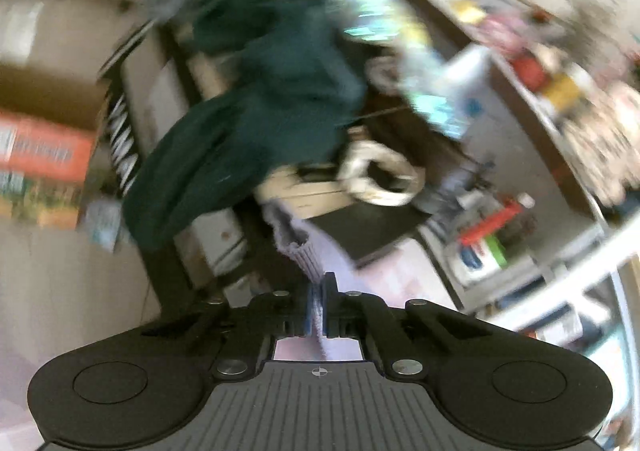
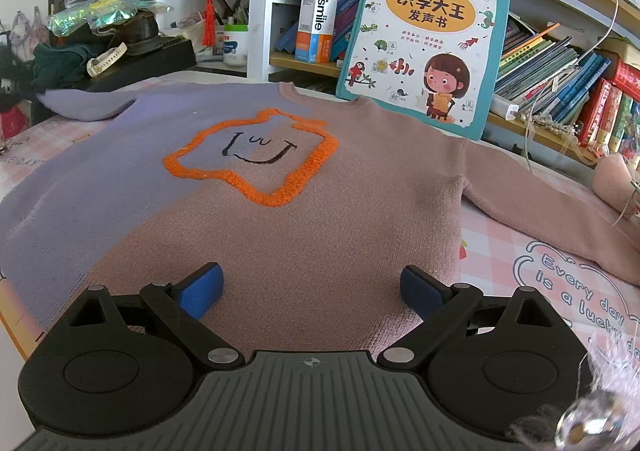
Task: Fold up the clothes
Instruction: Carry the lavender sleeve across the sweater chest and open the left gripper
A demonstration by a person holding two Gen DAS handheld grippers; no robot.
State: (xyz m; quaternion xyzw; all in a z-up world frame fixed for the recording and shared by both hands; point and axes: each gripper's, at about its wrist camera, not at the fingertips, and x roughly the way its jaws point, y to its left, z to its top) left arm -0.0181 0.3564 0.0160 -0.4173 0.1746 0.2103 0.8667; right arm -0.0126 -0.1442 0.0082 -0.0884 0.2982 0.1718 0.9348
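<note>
Two-tone lilac-and-pink knit sweater (image 2: 280, 211) lies flat on the checked bed (image 2: 520, 251), soft and floppy; left gripper (image 1: 319, 291) fingers pinch its lilac cuff (image 1: 300, 247), right gripper (image 2: 312, 285) gapes empty over the hem, probably the next spot to grab.

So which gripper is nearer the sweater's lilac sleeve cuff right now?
Left. The left gripper is shut on the lilac sleeve cuff. The right gripper hangs open over the sweater's pink hem, away from that sleeve.
</note>
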